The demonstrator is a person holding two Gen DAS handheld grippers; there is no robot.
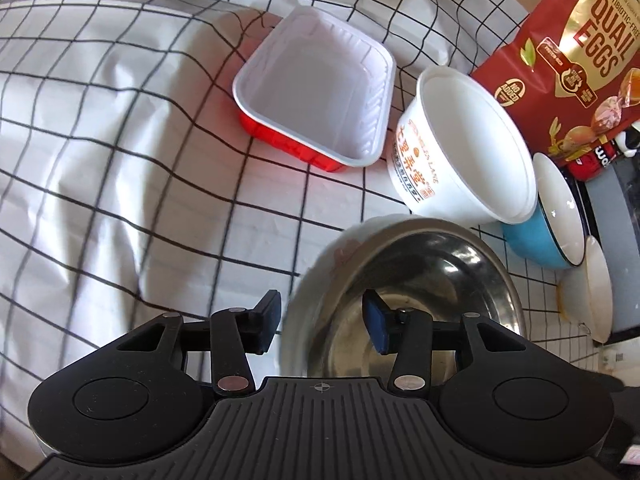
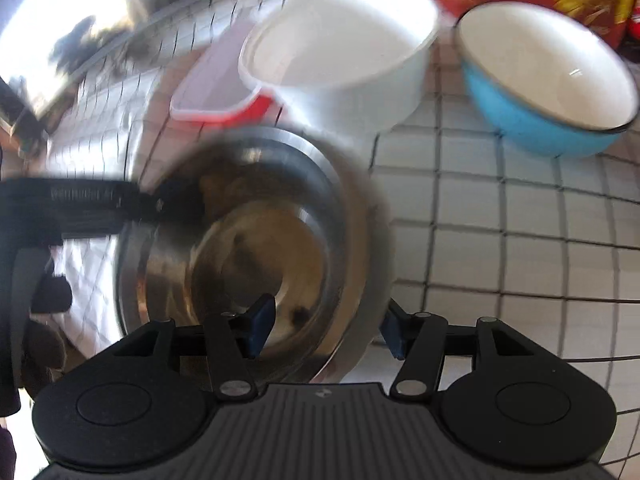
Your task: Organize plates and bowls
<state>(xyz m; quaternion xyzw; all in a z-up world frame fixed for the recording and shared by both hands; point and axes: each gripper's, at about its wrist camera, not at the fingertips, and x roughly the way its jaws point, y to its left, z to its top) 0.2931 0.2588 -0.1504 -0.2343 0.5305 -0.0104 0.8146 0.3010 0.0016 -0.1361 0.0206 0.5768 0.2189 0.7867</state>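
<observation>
A steel bowl [image 1: 420, 280] [image 2: 256, 220] sits low between both grippers on the checked cloth. My left gripper [image 1: 324, 320] straddles its left rim, one pad outside and one inside, with a gap to the wall; it is open. My right gripper [image 2: 326, 330] straddles the opposite rim the same way, also open. One of the left gripper's fingers [image 2: 172, 204] shows at the bowl's far side in the right wrist view. Behind stand a red tray with a white inside [image 1: 316, 96] [image 2: 224, 108], a white paper bowl [image 1: 468, 140] [image 2: 340, 40] and a blue bowl [image 1: 556, 216] [image 2: 540, 80].
A red quail-egg bag [image 1: 572, 48] leans at the back right. A white dish [image 1: 596, 284] stands on edge to the right of the blue bowl. The white cloth with black grid [image 1: 120, 160] is rumpled on the left. The right wrist view is blurred.
</observation>
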